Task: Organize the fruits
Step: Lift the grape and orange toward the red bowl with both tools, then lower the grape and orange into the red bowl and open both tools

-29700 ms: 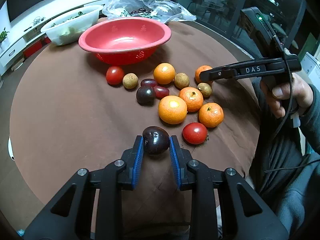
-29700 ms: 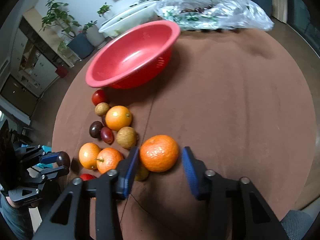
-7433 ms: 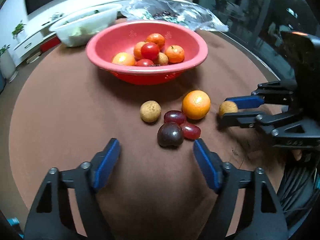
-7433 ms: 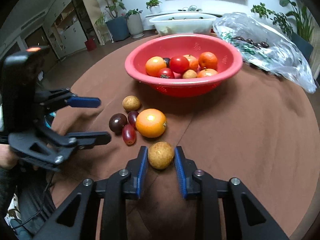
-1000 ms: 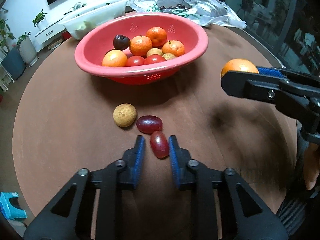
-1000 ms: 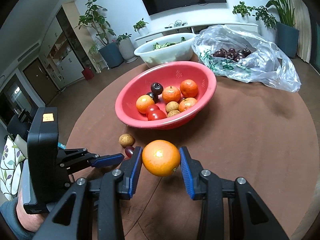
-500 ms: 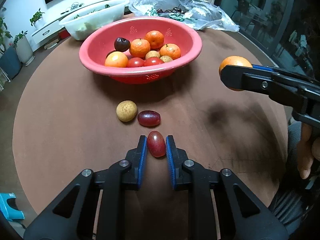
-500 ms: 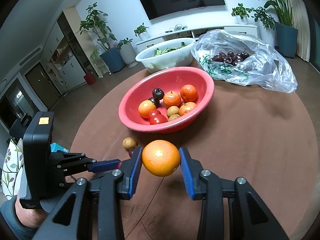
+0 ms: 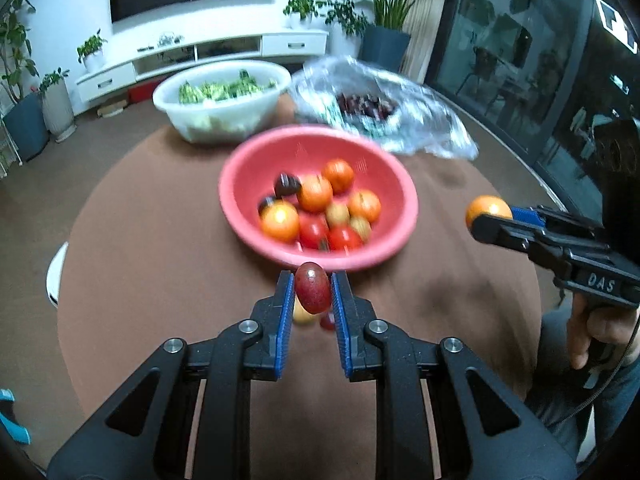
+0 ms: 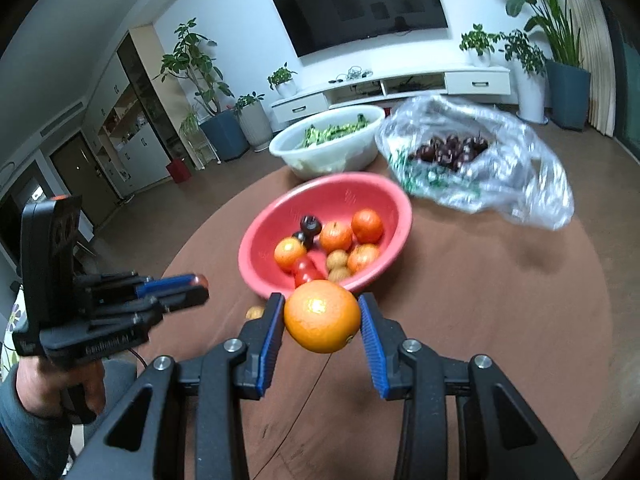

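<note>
While left tongs (image 9: 311, 294) clamp a grape (image 9: 313, 293), right tongs (image 10: 322, 322) clamp an orange (image 10: 322, 317).

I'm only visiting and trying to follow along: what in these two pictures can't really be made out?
- Fruit left on the table: in the left wrist view the left claw and its red grape cover most of a tan fruit; another red one barely peeks out.
- Pink bowl: motion blur smears its contents, so small pieces can't be counted.
- Plastic bag: dark fruit inside, blurred, kind unclear.
- Right claw: its orange hides the bowl's near rim.
</note>
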`<state>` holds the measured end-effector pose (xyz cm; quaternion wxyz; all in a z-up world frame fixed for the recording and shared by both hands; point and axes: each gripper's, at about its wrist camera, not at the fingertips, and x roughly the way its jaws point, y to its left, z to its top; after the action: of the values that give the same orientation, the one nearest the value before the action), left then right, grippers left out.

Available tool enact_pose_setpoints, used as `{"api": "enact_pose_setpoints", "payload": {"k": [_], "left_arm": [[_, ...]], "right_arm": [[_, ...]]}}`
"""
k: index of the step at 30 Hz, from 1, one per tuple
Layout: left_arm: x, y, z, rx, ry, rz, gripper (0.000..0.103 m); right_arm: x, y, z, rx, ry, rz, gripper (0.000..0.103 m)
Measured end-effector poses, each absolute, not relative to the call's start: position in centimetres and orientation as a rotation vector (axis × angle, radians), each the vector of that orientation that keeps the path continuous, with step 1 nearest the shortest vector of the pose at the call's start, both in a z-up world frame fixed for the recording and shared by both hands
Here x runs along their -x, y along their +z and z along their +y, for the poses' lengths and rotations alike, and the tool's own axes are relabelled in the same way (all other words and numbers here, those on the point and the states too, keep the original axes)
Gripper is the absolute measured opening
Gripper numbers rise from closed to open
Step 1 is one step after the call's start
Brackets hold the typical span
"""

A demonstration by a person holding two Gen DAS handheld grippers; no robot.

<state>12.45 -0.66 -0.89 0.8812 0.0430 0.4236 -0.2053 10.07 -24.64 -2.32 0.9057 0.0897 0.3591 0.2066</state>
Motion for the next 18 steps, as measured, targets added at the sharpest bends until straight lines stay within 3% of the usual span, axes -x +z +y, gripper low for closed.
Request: {"api": "enact_pose_setpoints", "payload": {"k": [8, 18], "left_arm": [[-18.6, -0.2, -2.2, -0.096, -0.458, 0.865, 0.018], [-24.2, -4.6, -5.7, -0.162, -0.495, 0.929, 0.017]], "right_arm": [[-14.2, -0.6, -21.7, -0.053, 0.434, 0.746, 0.041], [-20.6, -3.8, -19.3, 0.050, 0.385, 0.883, 0.041]]}}
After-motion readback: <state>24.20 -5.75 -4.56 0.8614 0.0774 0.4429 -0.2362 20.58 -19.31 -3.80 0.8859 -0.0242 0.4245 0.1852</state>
